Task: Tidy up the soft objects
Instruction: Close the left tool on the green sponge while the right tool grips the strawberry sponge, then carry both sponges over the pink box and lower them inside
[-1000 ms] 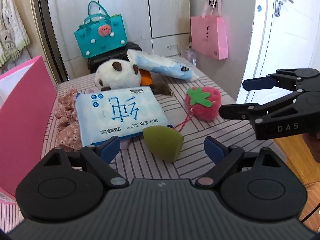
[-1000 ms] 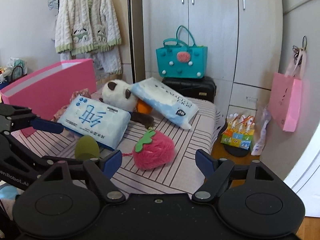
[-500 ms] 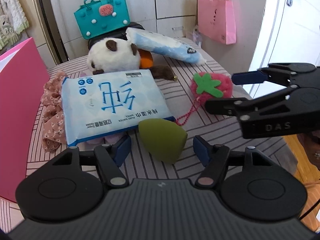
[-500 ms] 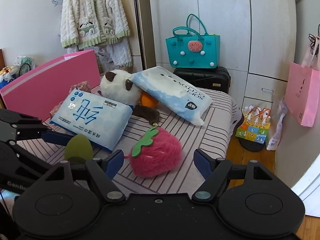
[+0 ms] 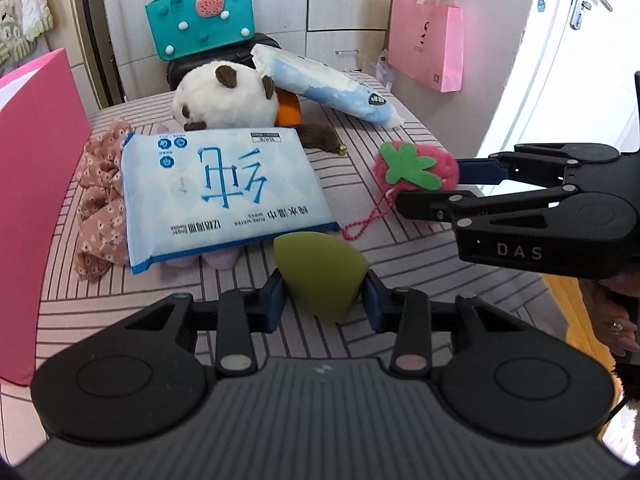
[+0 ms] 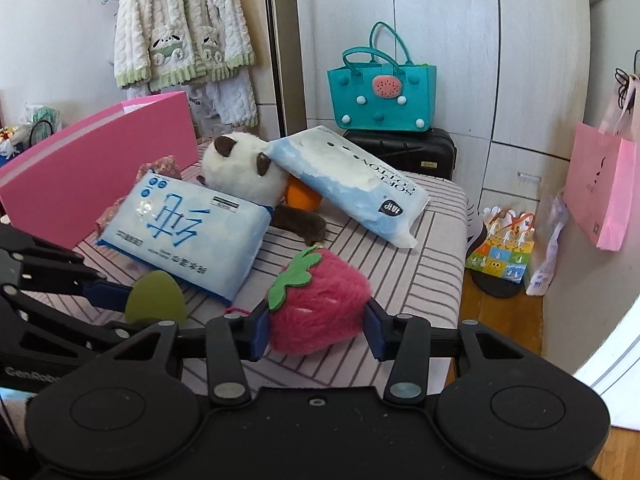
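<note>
An olive-green teardrop sponge [image 5: 320, 268] lies on the striped table [image 5: 420, 264]. My left gripper [image 5: 323, 300] is closing on it, with both blue pads against its sides. The same sponge [image 6: 156, 298] shows at the lower left of the right wrist view, one left finger [image 6: 108, 296] beside it. A fluffy pink strawberry plush [image 6: 320, 316] with a green felt leaf sits near the table's right edge. My right gripper [image 6: 316, 330] is closing too, its pads touching the plush on both sides. In the left wrist view the right gripper [image 5: 432, 188] straddles that strawberry [image 5: 416, 168].
Behind lie a blue wet-wipes pack [image 5: 220, 188], a floral scrunchie [image 5: 96, 200], a panda plush [image 5: 228, 96] and a cotton-pad pack [image 5: 328, 84]. A pink box [image 5: 36, 160] stands at the left. A teal bag [image 5: 200, 20] sits on a black case beyond the table.
Both grippers have narrowed from wide open until their pads meet the sponge and the strawberry. Both cameras have come closer to the objects.
</note>
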The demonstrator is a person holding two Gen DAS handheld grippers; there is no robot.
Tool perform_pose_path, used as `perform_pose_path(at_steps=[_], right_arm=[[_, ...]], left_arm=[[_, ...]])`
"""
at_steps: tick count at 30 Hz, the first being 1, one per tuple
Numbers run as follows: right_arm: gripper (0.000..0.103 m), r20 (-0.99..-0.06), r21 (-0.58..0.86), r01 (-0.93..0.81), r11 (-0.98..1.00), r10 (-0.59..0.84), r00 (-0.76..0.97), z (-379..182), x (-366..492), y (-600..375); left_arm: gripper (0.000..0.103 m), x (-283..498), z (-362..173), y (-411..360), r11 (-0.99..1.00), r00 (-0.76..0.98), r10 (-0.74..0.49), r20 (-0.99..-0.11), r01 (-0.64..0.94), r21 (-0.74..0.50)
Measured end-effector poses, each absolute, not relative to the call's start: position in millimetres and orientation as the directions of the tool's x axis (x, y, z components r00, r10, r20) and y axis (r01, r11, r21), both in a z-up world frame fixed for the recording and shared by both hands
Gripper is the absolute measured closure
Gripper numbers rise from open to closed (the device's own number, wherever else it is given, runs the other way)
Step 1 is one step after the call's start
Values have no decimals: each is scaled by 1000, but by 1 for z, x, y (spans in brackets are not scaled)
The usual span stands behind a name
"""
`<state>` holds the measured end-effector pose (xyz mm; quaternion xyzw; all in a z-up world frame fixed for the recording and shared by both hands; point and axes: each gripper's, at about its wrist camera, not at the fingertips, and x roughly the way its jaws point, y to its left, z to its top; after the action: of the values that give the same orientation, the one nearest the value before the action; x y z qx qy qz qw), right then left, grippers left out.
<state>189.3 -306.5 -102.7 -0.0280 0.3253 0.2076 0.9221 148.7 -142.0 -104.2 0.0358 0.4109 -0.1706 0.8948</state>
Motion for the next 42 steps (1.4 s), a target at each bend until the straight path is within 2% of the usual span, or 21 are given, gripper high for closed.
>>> perform_pose_path(at_steps=[5,12,22,42], right_arm=[[52,-638,113,-372,922,354,684,-97,182,-304],[52,-695,235,-338,911,401,597,-86,171,-303],[52,-697,353,-362,863,500,513,-69,145,-287],[51,-717,336,-512,790,567,405,-4,118,-206]], left_arm=[[65,142,-100,-134,927,583,-319,-747,355,-119],[65,141,-92,-116,911,503,-364,-784,369,-187],[65,128,-72,-82,878,431,-417,-800,417,-233],[65,103,-15,6,847,335,-457,-824,448,-288]])
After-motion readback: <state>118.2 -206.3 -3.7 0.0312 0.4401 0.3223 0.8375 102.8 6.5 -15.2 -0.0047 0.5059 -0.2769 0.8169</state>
